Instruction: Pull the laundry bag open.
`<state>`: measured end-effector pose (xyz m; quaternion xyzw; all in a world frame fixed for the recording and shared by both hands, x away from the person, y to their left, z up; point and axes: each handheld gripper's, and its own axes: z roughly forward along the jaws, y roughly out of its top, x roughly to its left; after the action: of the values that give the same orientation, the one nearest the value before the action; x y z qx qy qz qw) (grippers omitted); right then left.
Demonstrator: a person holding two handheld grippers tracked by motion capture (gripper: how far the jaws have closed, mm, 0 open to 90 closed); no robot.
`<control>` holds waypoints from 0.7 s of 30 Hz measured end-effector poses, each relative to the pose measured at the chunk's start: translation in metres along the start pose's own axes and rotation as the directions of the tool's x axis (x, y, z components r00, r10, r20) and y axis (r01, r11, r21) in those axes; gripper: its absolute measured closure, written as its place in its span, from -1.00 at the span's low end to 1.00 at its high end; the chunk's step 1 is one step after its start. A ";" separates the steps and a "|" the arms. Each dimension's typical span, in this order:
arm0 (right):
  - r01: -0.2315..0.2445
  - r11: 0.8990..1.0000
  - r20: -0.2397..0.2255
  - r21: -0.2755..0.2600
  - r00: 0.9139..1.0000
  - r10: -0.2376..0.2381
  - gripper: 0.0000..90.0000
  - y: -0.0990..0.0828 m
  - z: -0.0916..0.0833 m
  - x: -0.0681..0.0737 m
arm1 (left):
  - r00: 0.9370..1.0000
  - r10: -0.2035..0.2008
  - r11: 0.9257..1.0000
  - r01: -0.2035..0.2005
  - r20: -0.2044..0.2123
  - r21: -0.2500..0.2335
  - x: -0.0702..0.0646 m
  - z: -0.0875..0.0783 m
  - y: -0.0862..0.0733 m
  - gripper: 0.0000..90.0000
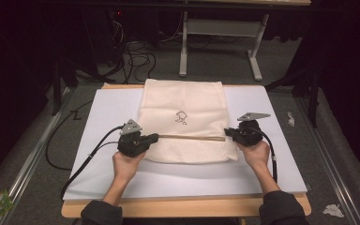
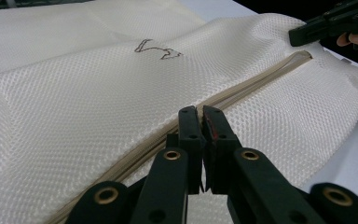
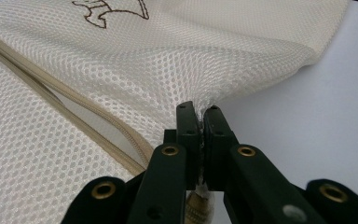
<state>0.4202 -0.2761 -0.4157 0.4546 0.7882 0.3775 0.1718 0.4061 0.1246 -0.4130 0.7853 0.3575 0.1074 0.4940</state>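
Bag: a cream mesh bag (image 1: 183, 119) lies flat on the white board (image 1: 272, 168), its far end hanging over the board's far edge and its near end well short of the near edge.
Zipper: a beige zipper (image 1: 192, 137) runs across the bag from 1 side to the other, in the near half; in the right gripper view (image 3: 74, 116) it stands parted, with a gap between its 2 edges.
Mark: a small brown outline logo (image 1: 182, 117) sits on the mesh beyond the zipper, about midway across.
Left gripper: the left gripper (image 1: 155, 137) is at the bag's left edge, level with the zipper; in its own view (image 2: 200, 114) the 2 jaws are pressed together over the zipper line. Whether mesh or zipper tape is pinched between them, I cannot tell.
Right gripper: the right gripper (image 1: 227, 132) is at the bag's right edge, at the zipper's end; in its own view (image 3: 198, 112) the jaws clamp a fold of mesh, which puckers up where it enters them.
Hands: the left hand (image 1: 126, 165) and the right hand (image 1: 254, 152) each hold 1 gripper from the near side.
Table: the board rests on a wooden table (image 1: 187, 207).
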 end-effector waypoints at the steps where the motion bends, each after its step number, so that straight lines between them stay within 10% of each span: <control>1: -0.001 1.000 0.001 0.000 1.000 0.001 0.98 0.000 0.000 0.000 | 1.000 -0.003 1.000 0.003 0.000 -0.001 0.001 -0.001 0.000 0.94; 21: -0.002 1.000 0.015 0.003 1.000 0.002 0.97 -0.003 -0.001 -0.003 | 0.999 -0.011 1.000 0.010 -0.034 -0.014 0.009 -0.015 0.001 0.94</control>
<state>0.4199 -0.2800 -0.4173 0.4584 0.7871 0.3730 0.1768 0.4056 0.1406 -0.4063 0.7781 0.3692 0.1204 0.4937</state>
